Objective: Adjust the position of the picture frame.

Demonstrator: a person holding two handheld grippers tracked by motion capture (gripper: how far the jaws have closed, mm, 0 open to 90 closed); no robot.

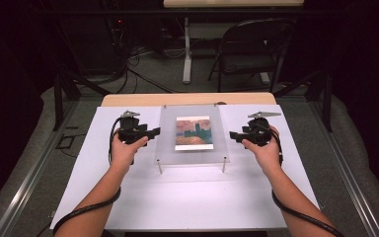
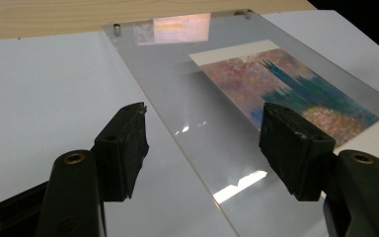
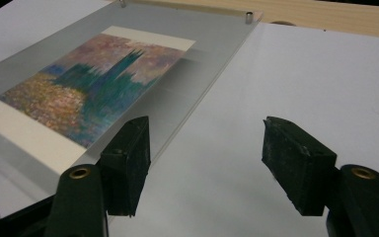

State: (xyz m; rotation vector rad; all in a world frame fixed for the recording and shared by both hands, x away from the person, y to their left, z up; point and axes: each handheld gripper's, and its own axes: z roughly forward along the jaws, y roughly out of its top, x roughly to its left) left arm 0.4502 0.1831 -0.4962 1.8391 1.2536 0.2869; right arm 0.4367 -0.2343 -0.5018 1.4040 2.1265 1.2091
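**Clear acrylic frame flanked by two open grippers**

No readable writing, brand or label anywhere.

Left to right: left gripper (image 1: pixel 154 132) held in the left hand (image 1: pixel 124 150), jaws spread wide and gripping nothing, hovering just beside the left edge of the clear rectangular acrylic panel frame (image 1: pixel 192 111); in the left gripper view that edge runs up between the two black jaws without touching either. Frame sitting mid-table on short metal standoff posts (image 1: pixel 160 167), sandwiching a white-bordered print of a hazy pink, orange and teal painting (image 1: pixel 193 133). Right gripper (image 1: pixel 233 135) in the right hand (image 1: pixel 262 149), also released and empty, just off the frame's right edge.

All on a white sheet (image 1: pixel 187 197) over a light wooden table (image 1: pixel 128 99). Beyond: dim room, grey floor, a black folding chair (image 1: pixel 249 54), tangled cables (image 1: pixel 143 52), pale table leg (image 1: pixel 187 49).
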